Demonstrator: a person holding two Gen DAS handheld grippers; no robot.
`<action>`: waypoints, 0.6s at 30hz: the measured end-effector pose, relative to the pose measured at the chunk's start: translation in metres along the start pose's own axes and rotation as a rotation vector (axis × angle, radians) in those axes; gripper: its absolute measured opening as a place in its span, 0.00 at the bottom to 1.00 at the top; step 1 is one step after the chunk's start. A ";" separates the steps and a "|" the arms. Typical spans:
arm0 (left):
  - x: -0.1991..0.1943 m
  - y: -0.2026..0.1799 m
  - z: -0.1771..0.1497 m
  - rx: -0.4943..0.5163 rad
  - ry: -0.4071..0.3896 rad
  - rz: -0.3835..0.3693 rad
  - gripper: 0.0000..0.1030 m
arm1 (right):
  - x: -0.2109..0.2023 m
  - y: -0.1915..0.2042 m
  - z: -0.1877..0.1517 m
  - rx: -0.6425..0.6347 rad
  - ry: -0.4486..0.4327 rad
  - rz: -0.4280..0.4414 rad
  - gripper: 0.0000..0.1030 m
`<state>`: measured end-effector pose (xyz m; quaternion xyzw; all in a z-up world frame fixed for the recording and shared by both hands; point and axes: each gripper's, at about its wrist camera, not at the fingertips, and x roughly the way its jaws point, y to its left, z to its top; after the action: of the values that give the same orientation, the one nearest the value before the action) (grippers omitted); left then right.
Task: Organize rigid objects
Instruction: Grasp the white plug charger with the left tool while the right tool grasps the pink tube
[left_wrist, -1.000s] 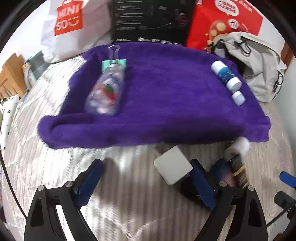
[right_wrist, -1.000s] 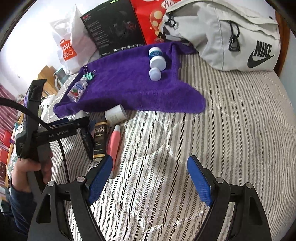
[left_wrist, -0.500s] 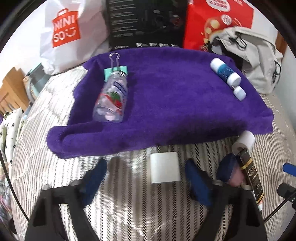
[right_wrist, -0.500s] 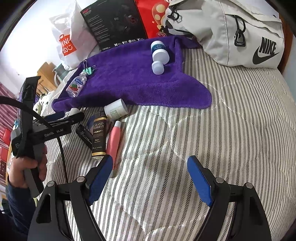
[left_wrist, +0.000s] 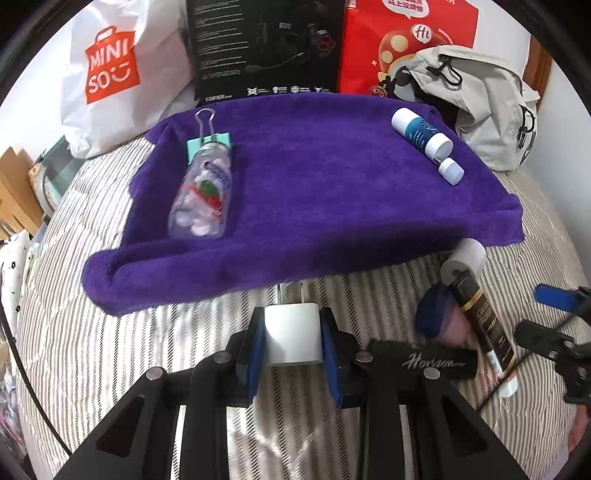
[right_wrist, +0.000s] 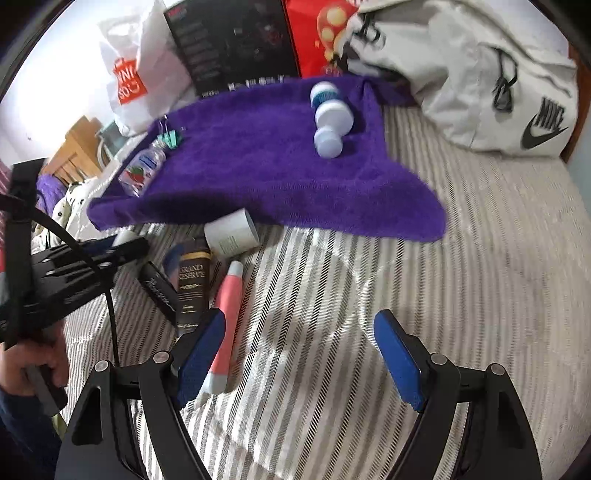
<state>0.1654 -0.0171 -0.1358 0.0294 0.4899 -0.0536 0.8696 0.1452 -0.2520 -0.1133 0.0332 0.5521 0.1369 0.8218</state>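
My left gripper (left_wrist: 293, 334) is shut on a white plug adapter (left_wrist: 291, 338), prongs pointing toward the purple towel (left_wrist: 314, 192). On the towel lie a clear bottle (left_wrist: 203, 195) with a teal binder clip (left_wrist: 208, 142), a blue-and-white bottle (left_wrist: 421, 133) and a small white cap (left_wrist: 450, 171). My right gripper (right_wrist: 295, 354) hangs open above the striped bed, beside a pink tube (right_wrist: 225, 321). A dark "Grand Reserve" tube (right_wrist: 192, 288), a black "Horizon" tube (right_wrist: 159, 288) and a white cylinder (right_wrist: 232, 234) lie near the towel's front edge.
A grey Nike bag (right_wrist: 480, 81) sits at the back right. A white Miniso bag (left_wrist: 110, 74), a black box (left_wrist: 266, 48) and a red box (left_wrist: 402, 40) stand behind the towel. A hand (right_wrist: 33, 365) holds the left gripper's handle.
My left gripper has closed on the white plug adapter, which was loose on the bed a second ago. The right gripper has shifted slightly nearer the tubes and stays open.
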 end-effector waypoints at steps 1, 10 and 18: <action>-0.001 0.004 -0.001 -0.010 0.001 -0.006 0.26 | 0.004 0.000 0.000 0.000 0.007 0.005 0.80; -0.006 0.022 -0.011 -0.035 0.004 -0.010 0.26 | 0.007 0.022 -0.001 -0.052 -0.020 -0.034 0.79; -0.007 0.022 -0.014 -0.036 -0.003 -0.012 0.26 | 0.011 0.025 -0.007 -0.095 -0.018 -0.112 0.80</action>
<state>0.1530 0.0068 -0.1371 0.0110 0.4895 -0.0499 0.8705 0.1376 -0.2255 -0.1210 -0.0357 0.5387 0.1163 0.8336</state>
